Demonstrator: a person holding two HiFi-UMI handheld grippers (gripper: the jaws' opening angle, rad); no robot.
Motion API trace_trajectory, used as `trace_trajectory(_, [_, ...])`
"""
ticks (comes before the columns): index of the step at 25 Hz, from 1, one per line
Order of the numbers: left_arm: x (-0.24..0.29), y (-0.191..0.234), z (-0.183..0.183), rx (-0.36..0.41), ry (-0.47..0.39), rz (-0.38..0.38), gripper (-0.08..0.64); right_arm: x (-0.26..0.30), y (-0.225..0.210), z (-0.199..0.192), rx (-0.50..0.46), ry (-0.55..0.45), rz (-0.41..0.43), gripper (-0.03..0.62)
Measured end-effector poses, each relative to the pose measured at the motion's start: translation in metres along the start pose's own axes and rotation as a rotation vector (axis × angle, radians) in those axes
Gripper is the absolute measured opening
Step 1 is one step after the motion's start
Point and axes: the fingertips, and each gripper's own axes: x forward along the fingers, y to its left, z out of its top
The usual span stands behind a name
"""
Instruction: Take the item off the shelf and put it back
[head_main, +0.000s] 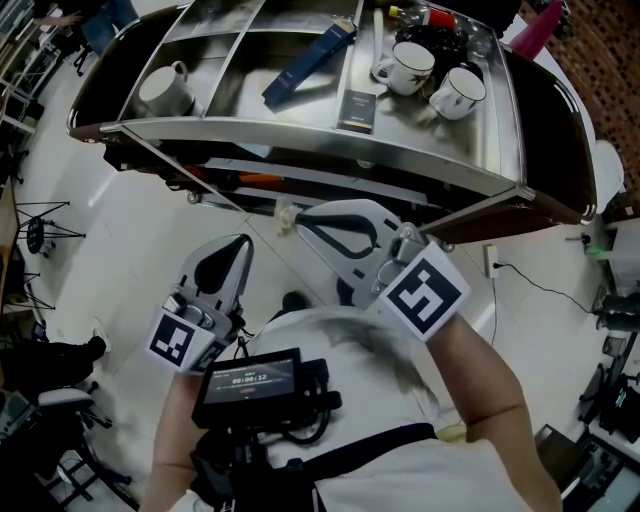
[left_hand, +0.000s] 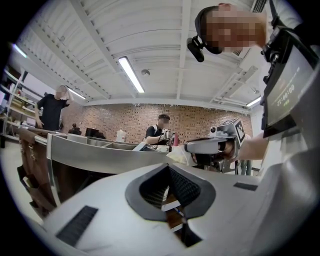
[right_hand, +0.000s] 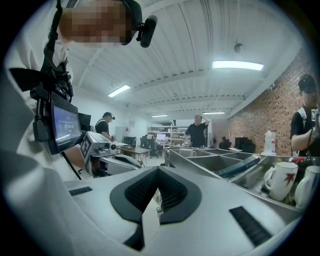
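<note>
**Shelf** (head_main: 300, 135): steel tray tier, on the far side of both grippers.

**Contents:**
- lone mug (head_main: 165, 88), left bay
- blue box (head_main: 308, 55), middle bay, lying slantwise
- small dark box (head_main: 357, 108), by the near rim
- two mugs (head_main: 410, 68), right bay

All sit on the shelf; which one is the item cannot be told.

**Left gripper** (head_main: 235, 250), **right gripper** (head_main: 305, 225): both clenched on nothing, held near the chest, short of the rim.

**Step:** likely the reach. Spread the jaws before crossing the rim, then descend squarely over the chosen piece.
</note>
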Motion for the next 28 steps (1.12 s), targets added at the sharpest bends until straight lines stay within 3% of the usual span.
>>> trace_trajectory(11, [0.001,0.008,-0.025,-0.021,0.011,0.033,0.006,0.015,-0.003,-0.041,0.014,0.088,0.017,0.005])
trace_trajectory(22, [0.005,0.016,-0.082,-0.097,0.082,0.073,0.006,0.033,-0.015,-0.116,0.085,0.217,0.014,0.005])
trace_trajectory(28, [0.014,0.021,-0.107,-0.047,0.112,0.082,0.006,0.035,-0.034,-0.16,0.112,0.291,-0.027,0.005])
